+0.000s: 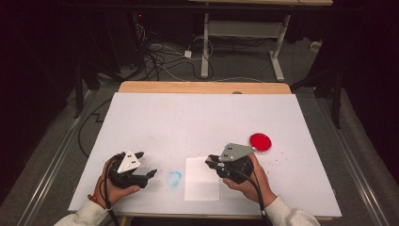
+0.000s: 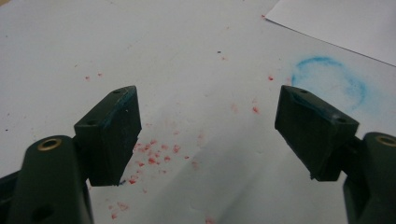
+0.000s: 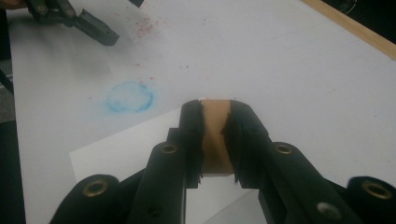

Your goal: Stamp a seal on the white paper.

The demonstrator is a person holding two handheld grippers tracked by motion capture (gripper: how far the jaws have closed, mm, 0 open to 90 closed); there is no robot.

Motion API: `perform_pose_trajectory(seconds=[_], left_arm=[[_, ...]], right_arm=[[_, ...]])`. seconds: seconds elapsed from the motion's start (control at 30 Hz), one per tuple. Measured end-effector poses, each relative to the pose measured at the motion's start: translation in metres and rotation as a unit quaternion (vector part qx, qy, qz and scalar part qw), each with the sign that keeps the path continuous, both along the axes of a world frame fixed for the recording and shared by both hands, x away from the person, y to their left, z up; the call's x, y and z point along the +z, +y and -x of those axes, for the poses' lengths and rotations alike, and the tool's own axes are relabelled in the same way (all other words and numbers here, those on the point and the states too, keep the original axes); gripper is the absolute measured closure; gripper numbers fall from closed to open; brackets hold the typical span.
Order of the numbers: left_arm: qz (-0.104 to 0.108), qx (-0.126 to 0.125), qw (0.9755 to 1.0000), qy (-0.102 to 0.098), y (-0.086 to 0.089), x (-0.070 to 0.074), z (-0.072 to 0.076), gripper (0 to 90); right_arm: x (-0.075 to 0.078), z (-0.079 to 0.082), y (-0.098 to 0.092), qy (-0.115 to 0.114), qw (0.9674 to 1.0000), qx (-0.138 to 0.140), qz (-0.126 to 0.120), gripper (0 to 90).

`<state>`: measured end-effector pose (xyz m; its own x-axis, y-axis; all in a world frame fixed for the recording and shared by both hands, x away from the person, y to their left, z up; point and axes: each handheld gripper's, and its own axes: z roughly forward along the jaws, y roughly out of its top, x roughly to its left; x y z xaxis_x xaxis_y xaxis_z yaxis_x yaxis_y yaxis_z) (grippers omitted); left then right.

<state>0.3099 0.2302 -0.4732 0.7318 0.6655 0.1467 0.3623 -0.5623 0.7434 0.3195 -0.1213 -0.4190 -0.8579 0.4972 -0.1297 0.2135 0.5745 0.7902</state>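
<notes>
Tan and flat, a small wooden-looking block [image 3: 215, 136] sits clamped upright between the jaws of the right gripper [image 3: 215, 140], which are drawn narrow around it. Below those jaws lies a white rectangular sheet of paper [image 1: 202, 179], its long axis running away from the person, so the block hangs over the sheet's right edge. My guess is that it is a stamp and the coming move is a press straight down onto the paper. The left gripper [image 2: 208, 128] holds nothing, its 2 jaws spread wide and low over the surface, with blue smudges on their inner faces. Between the 2 grippers, just left of the sheet, is a round pale-blue ink ring [image 1: 174, 178]. A round red dish [image 1: 260, 141] rests beyond the right gripper, nearer to it than to the left one. Red specks [image 2: 152, 156] dot the white surface [image 1: 197, 117], which has a wooden strip along its far edge. Beyond, the dim room shows cables on the floor and the legs of another table.
</notes>
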Motion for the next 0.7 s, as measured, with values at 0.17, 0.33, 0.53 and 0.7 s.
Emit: perform_pose_trajectory(seconds=[0.17,0.33,0.53,0.7], left_arm=[[-0.002,-0.002,1.0,0.001,-0.001,0.0,0.0,21.6],[-0.001,-0.002,1.0,0.002,-0.001,-0.001,0.0,21.6],[-0.003,-0.003,1.0,0.003,0.0,-0.001,0.0,21.6],[-0.004,-0.003,1.0,0.003,-0.001,-0.001,0.0,21.6]], right_arm=[[-0.011,0.003,0.011,0.009,0.9998,0.015,0.013,76.2],[-0.025,0.003,0.019,0.023,0.999,0.025,0.029,76.2],[-0.034,0.003,0.025,0.031,0.9981,0.031,0.043,76.2],[-0.042,0.001,0.027,0.036,0.9976,0.028,0.052,76.2]])
